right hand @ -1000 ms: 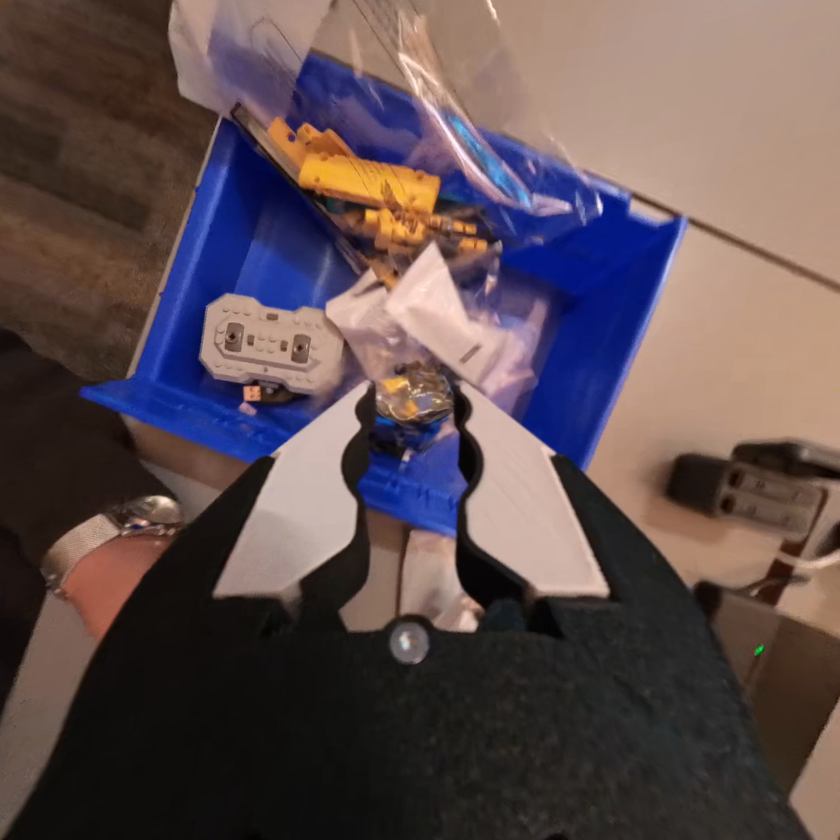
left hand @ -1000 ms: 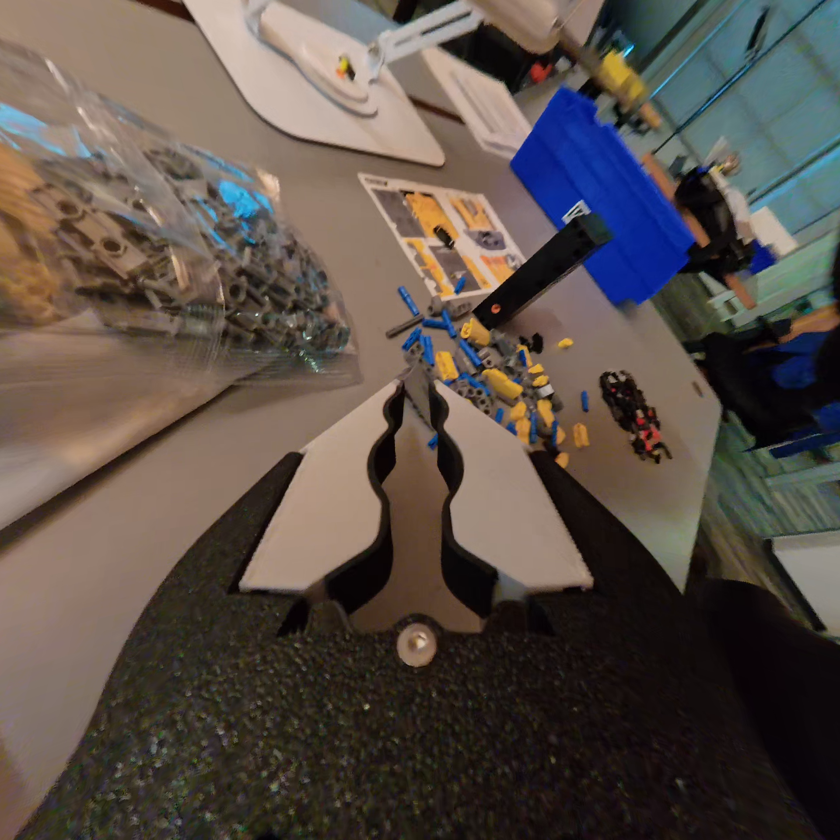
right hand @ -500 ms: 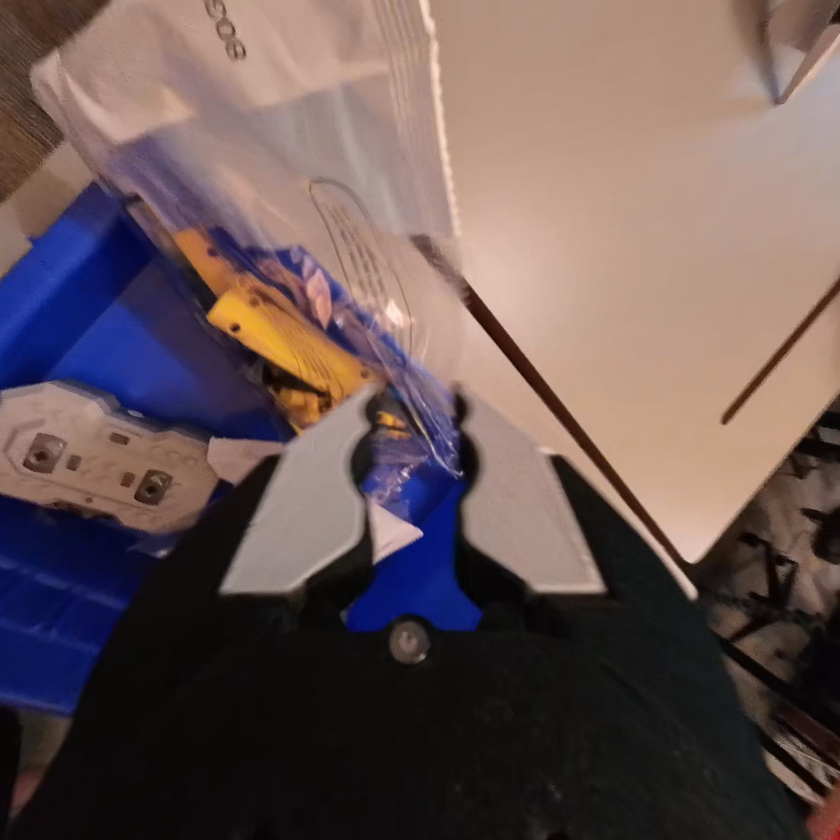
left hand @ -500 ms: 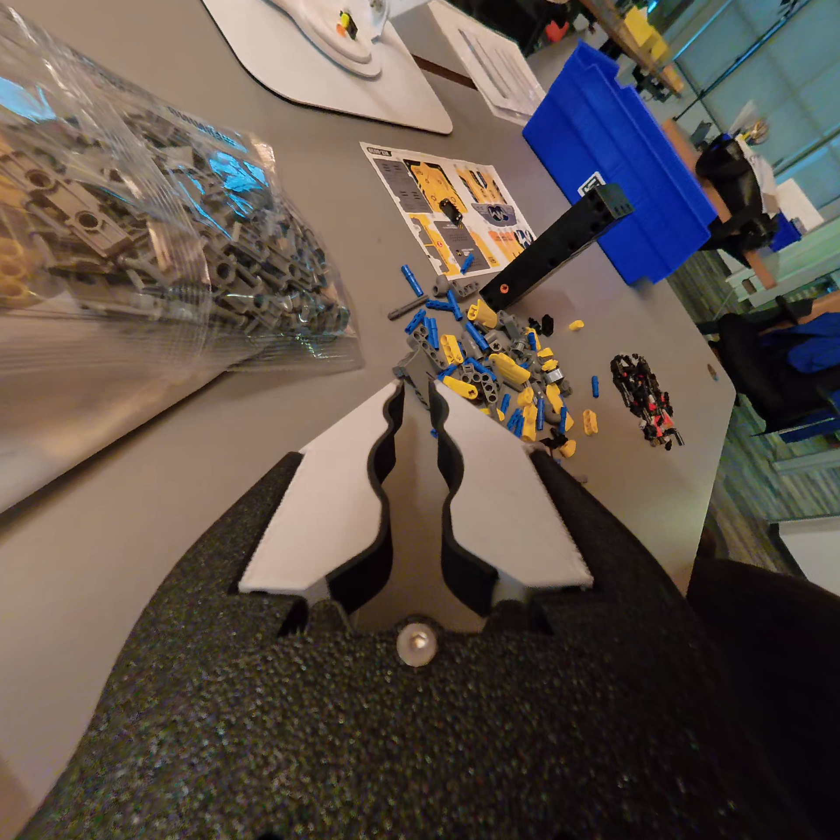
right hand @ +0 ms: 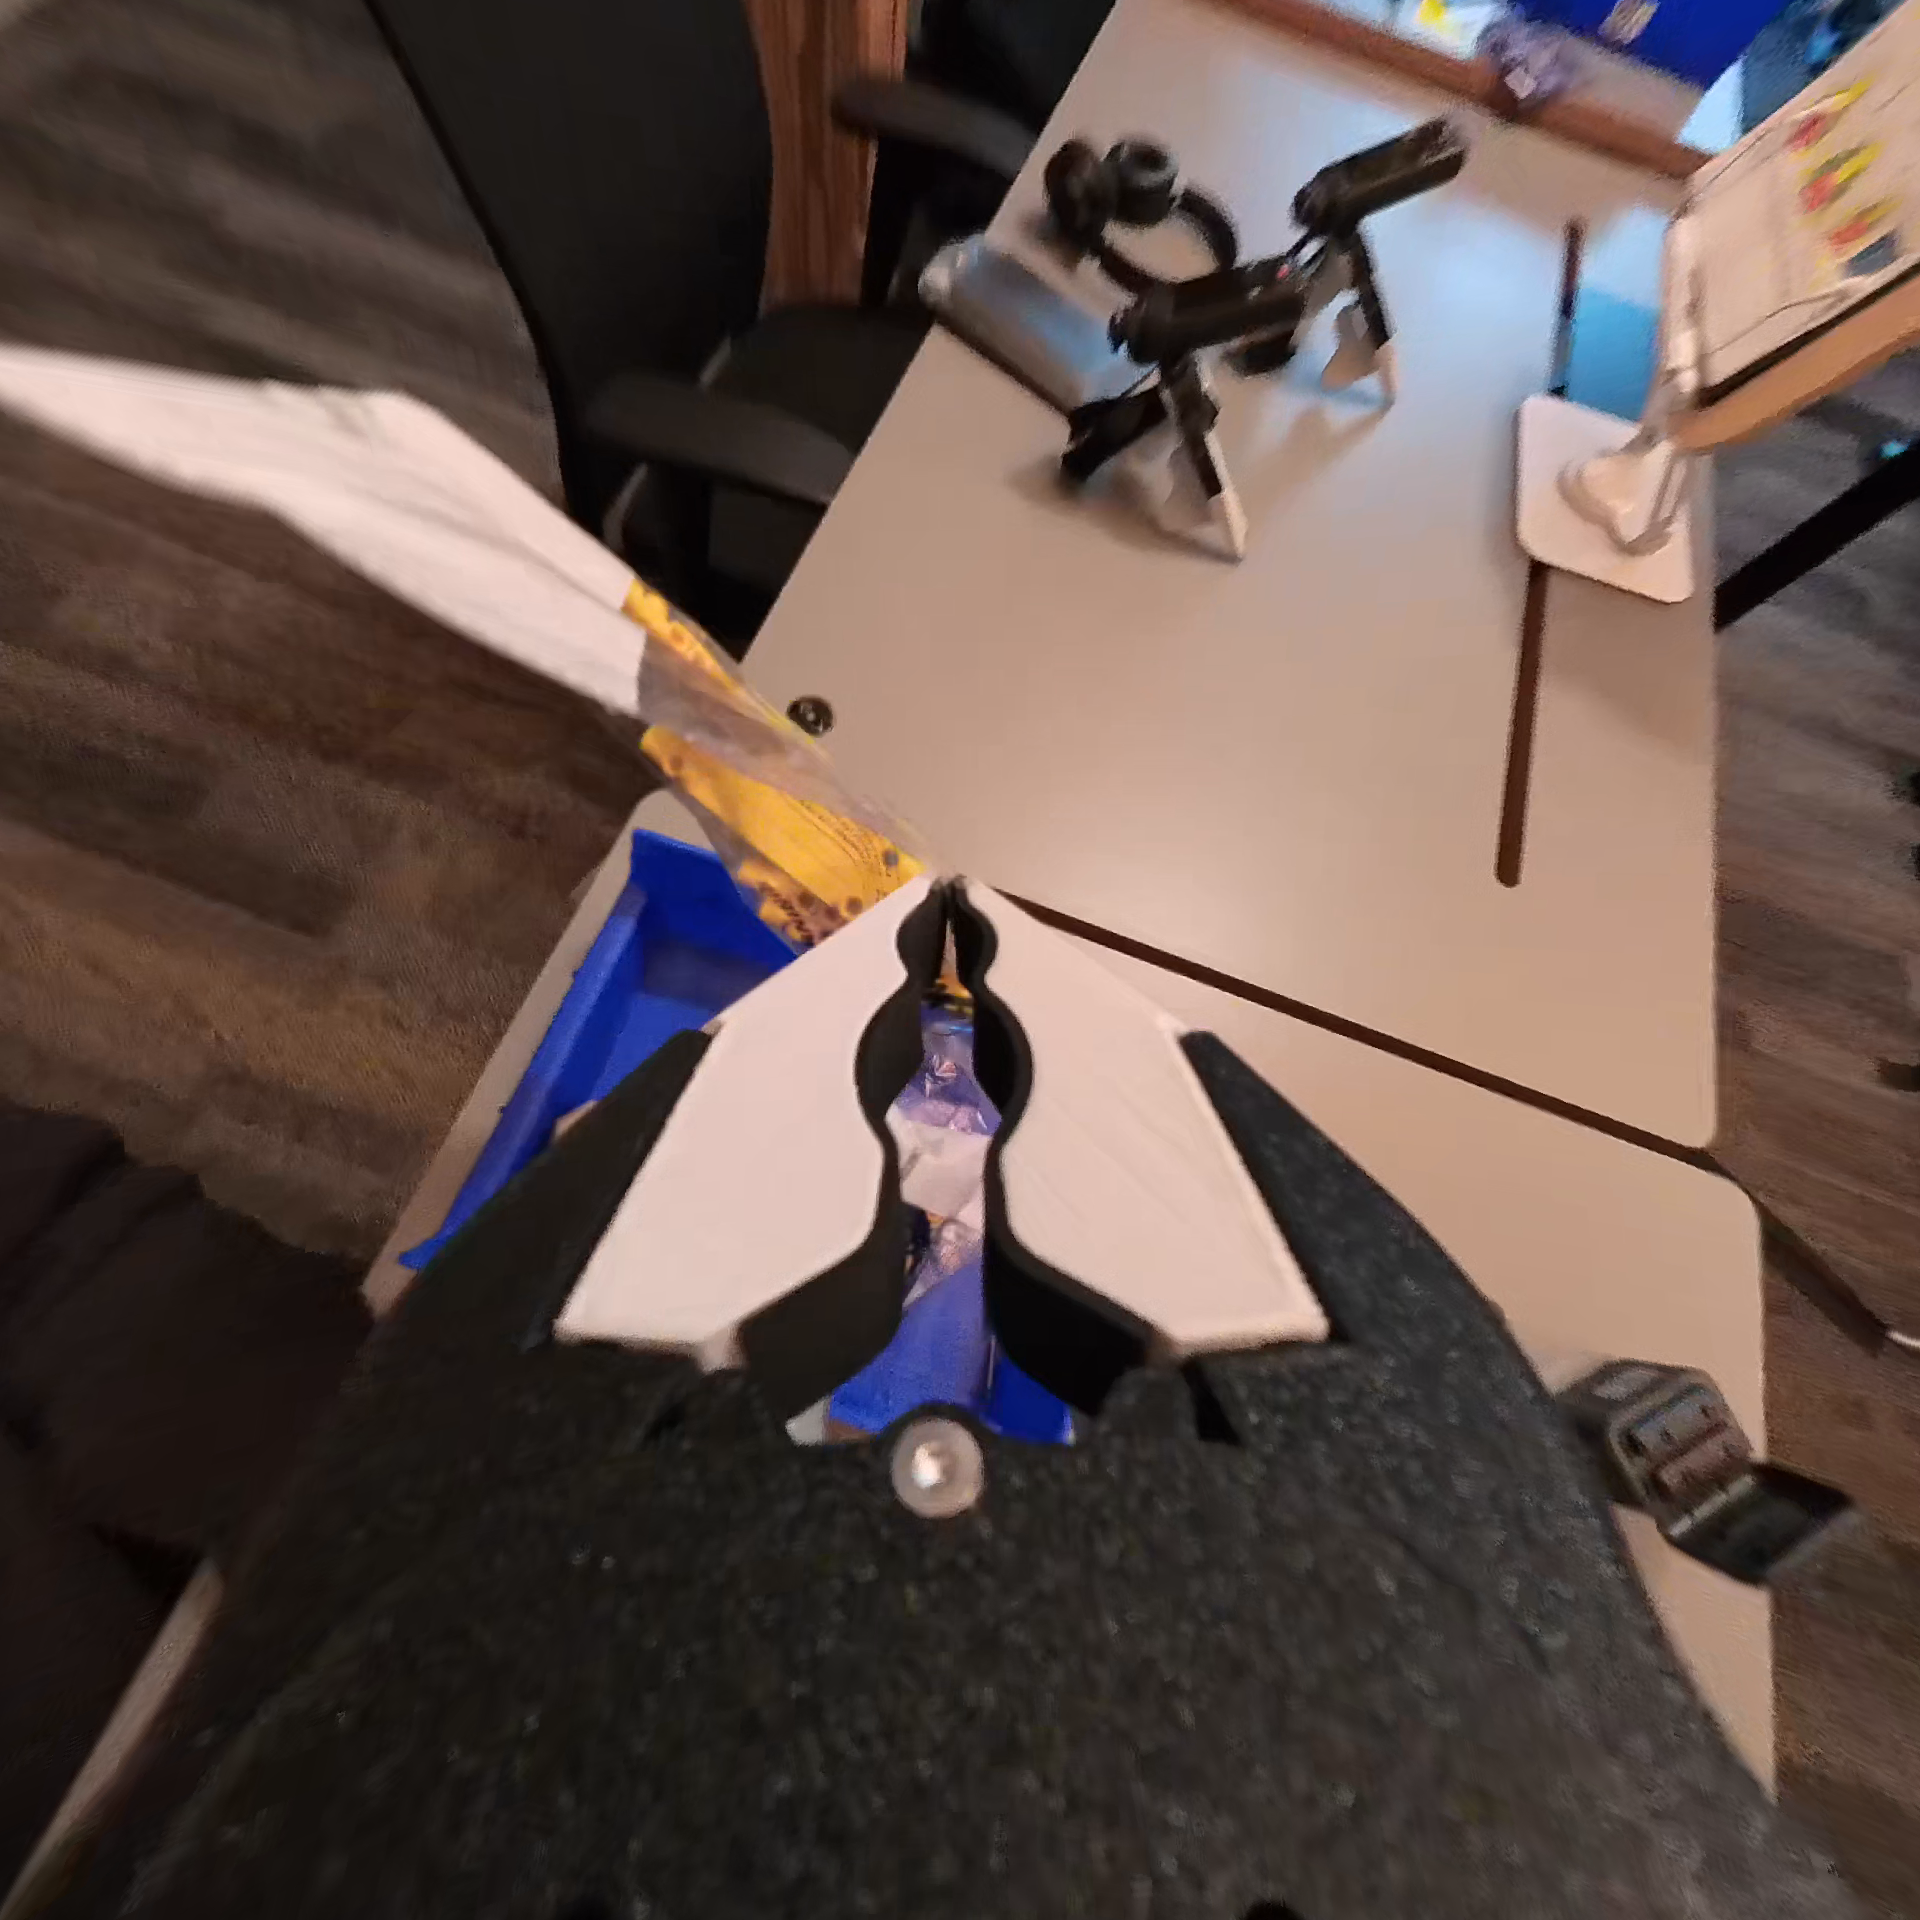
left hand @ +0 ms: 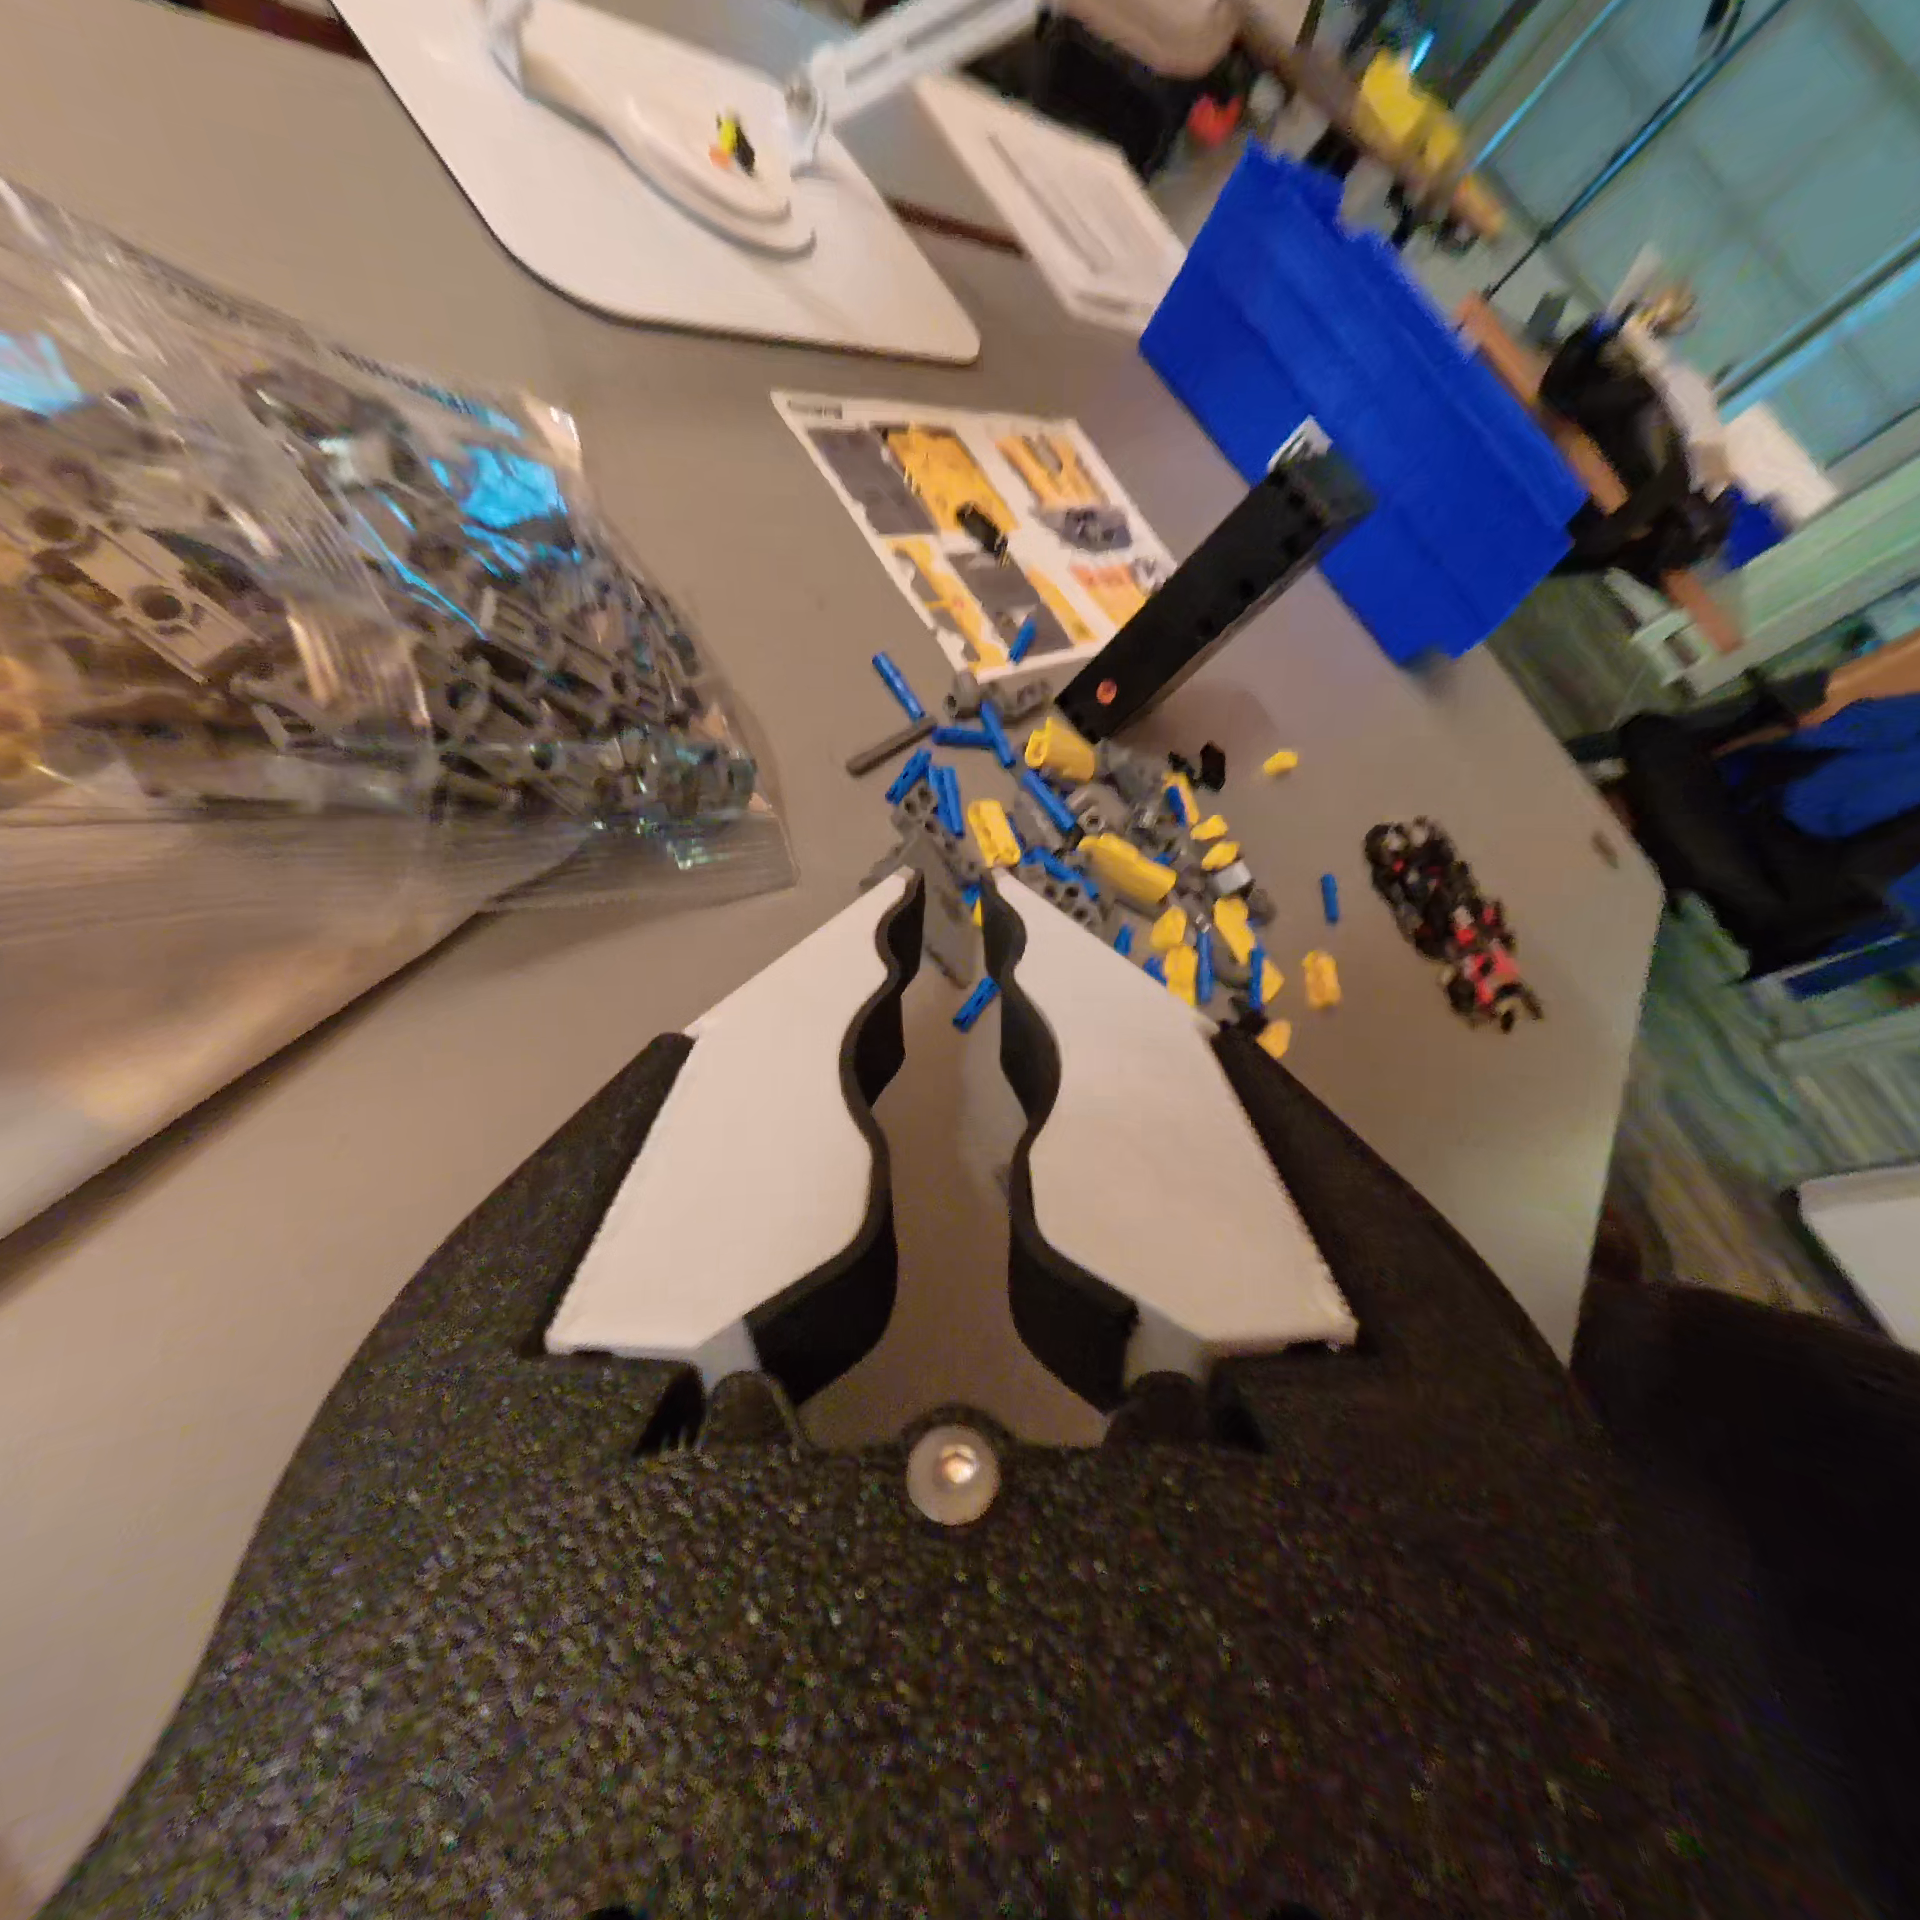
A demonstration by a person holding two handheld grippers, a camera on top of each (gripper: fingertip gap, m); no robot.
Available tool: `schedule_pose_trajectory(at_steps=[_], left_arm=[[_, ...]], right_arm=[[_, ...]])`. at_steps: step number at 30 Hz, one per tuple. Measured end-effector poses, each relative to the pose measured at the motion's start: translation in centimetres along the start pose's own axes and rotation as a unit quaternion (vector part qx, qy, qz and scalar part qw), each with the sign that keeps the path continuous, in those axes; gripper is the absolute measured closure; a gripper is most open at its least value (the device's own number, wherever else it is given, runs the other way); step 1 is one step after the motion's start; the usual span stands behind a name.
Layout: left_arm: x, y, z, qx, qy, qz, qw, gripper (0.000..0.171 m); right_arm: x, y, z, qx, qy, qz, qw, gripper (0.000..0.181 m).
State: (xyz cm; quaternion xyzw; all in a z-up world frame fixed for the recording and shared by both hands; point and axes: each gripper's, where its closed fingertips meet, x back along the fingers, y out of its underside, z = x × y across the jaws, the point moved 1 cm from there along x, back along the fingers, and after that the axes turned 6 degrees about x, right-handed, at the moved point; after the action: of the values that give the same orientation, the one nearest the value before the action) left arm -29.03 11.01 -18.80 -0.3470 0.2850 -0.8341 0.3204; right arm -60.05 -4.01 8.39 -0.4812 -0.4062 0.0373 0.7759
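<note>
My left gripper (left hand: 951,896) hovers low over the grey table (left hand: 623,1039), just short of a scatter of small blue, yellow and grey building parts (left hand: 1101,852). Its jaws stand narrowly apart with a small grey piece (left hand: 951,930) between the tips. My right gripper (right hand: 943,891) is shut on the corner of a clear plastic bag (right hand: 769,800) that holds yellow parts and has a white paper top. The bag hangs out to the left, above an open blue bin (right hand: 623,997) with more wrapped packets inside.
A large clear bag of grey parts (left hand: 343,623) lies left. A printed sheet (left hand: 966,520), a leaning black beam (left hand: 1205,603), a blue bin (left hand: 1361,395), a white lamp base (left hand: 675,208) and a black-red pile (left hand: 1449,920) lie beyond. The right wrist view shows a camera tripod (right hand: 1205,343) and chair (right hand: 644,312). One gripper's finger ends stand about 45 cm off the other's. The leaning black beam (left hand: 1205,603) sits 15 cm or so from the ends of my left fingers.
My right gripper has closed on the bag and lifted it up out of the blue bin, and its view has swung toward the far table. My left gripper has only shifted slightly.
</note>
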Motion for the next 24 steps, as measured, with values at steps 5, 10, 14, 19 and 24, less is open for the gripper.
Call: schedule_pose_trajectory(at_steps=[5,10,14,19,24], left_arm=[[4.3,-5.0,-0.9,0.022,-0.012,0.169,0.985,0.16],[5.7,-6.2,-1.6,0.001,-0.05,0.22,0.974,0.151],[8.1,-8.9,0.3,-0.018,-0.042,0.339,0.94,0.132],[14.6,-10.4,5.0,-0.14,-0.01,0.515,0.846,0.122],[13.9,-7.6,9.8,-0.227,0.139,0.469,0.842,0.122]], right_arm=[[8.1,0.4,-1.3,-0.047,0.047,0.019,0.998,0.181],[16.8,1.3,-3.9,-0.027,0.153,0.003,0.988,0.181],[21.3,4.1,-6.6,-0.044,0.194,-0.079,0.977,0.181],[23.0,7.9,-10.4,-0.072,0.201,-0.184,0.96,0.181],[23.6,11.0,-11.3,-0.1,0.209,-0.203,0.951,0.181]])
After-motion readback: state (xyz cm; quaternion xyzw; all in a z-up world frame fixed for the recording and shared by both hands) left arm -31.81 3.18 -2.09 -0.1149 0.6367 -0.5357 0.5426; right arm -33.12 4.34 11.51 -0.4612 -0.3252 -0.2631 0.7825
